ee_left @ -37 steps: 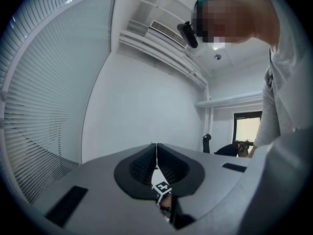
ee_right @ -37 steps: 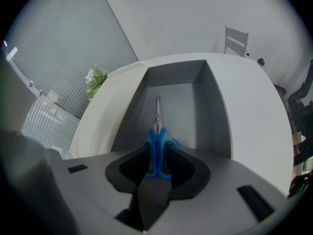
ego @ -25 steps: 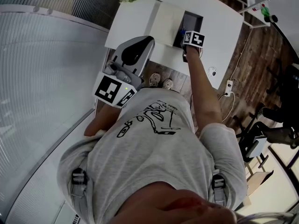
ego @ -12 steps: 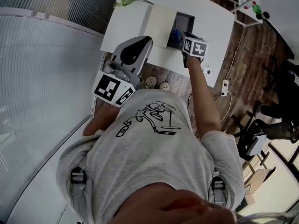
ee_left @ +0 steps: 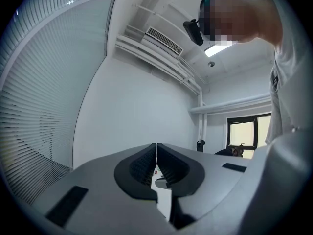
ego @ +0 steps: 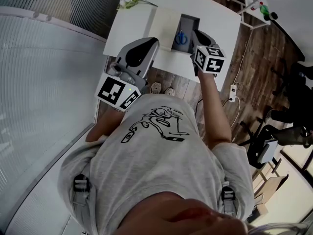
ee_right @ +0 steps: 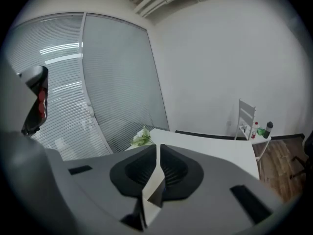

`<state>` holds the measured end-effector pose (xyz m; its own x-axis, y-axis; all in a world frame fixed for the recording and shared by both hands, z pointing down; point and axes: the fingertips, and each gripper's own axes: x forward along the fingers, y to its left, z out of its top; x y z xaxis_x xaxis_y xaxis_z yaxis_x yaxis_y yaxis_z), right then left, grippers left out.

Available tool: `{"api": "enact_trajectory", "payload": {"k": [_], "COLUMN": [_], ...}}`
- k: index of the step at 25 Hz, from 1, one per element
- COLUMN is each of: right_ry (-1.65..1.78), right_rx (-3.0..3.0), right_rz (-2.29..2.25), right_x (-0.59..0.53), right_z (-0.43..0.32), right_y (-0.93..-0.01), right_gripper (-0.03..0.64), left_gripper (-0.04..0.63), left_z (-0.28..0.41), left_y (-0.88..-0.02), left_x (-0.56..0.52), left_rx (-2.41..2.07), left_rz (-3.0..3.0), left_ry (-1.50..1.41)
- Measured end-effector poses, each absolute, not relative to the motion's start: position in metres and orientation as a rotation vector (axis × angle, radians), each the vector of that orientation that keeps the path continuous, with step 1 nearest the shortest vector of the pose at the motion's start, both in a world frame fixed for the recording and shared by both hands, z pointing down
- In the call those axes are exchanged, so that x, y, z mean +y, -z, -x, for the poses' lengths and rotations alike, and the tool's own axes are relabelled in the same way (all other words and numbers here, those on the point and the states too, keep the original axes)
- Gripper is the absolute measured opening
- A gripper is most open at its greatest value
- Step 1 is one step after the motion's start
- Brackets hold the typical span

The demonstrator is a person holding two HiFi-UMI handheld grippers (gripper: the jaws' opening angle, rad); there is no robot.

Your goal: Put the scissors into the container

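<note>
The scissors [ego: 181, 37], with blue handles, lie inside the dark container [ego: 190, 19] on the white table [ego: 215, 9]. My right gripper [ego: 195, 33] hangs above and just right of the container, apart from the scissors. In the right gripper view its jaws [ee_right: 158, 147] have just been closing and stand open by a narrow slit, with nothing between them. My left gripper [ego: 152, 43] is held near the table's front edge, left of the container. In the left gripper view it [ee_left: 156, 146] is shut and empty, pointing at a bare wall.
A pale lid or box [ego: 164, 21] lies against the container's left side. White flowers [ego: 128, 0] sit at the table's far left corner. A white rack with bottles [ego: 264, 6] stands beyond the table on the wooden floor. Window blinds run along the left.
My right gripper has lifted up out of the container and drawn back towards me. The scissors now lie uncovered in the container. The left gripper has stayed put.
</note>
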<state>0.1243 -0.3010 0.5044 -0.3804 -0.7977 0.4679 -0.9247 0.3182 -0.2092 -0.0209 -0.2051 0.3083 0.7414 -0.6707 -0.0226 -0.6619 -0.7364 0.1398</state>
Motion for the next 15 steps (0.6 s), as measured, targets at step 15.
{"api": "enact_trajectory", "payload": {"k": [15], "right_ry": [-0.312], "right_rx": [-2.413], "right_rz": [-1.612], "right_x": [-0.245], "right_z": [-0.125], "right_y": [-0.391], "right_gripper": [0.014], "left_gripper": [0.021], "left_z": [0.014], "left_y": [-0.297], "left_x": [-0.199], "left_rx": [-1.036], "left_rz": [-2.841], "left_ry": [0.132]}}
